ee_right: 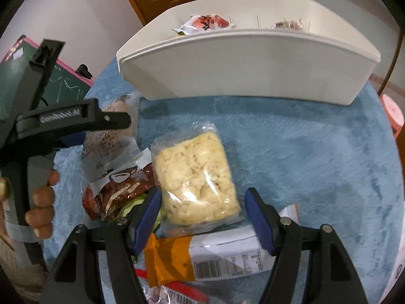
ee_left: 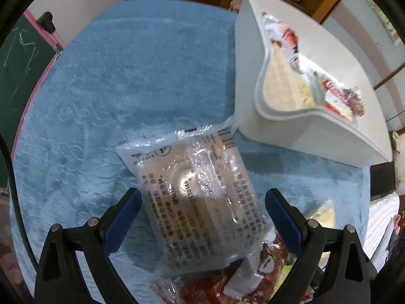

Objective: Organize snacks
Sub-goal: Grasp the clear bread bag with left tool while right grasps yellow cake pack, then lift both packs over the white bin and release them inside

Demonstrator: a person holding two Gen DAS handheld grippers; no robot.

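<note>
A clear packet with black print (ee_left: pixel 202 197) lies on the blue cloth (ee_left: pixel 114 88). My left gripper (ee_left: pixel 202 205) is open and straddles it, its blue pads close to both edges. A clear packet of pale yellow crumbly snack (ee_right: pixel 197 177) lies between the open jaws of my right gripper (ee_right: pixel 203 202), with a gap at the right pad. The white bin (ee_left: pixel 278 131) (ee_right: pixel 240 68) stands behind both and holds red-and-white packets (ee_left: pixel 286 35) (ee_right: pixel 205 24). In the right wrist view a left gripper finger (ee_right: pixel 111 120) hangs over the printed clear packet (ee_right: pixel 108 139).
A red-brown packet (ee_right: pixel 119 185) (ee_left: pixel 268 261) lies between the two clear ones, and an orange-and-white packet (ee_right: pixel 202 255) lies below the yellow snack. A green chalkboard (ee_left: pixel 17 63) stands at the left. A pink stool (ee_right: pixel 395 111) is at the right. A person's hand (ee_right: pixel 40 202) holds the left gripper's handle.
</note>
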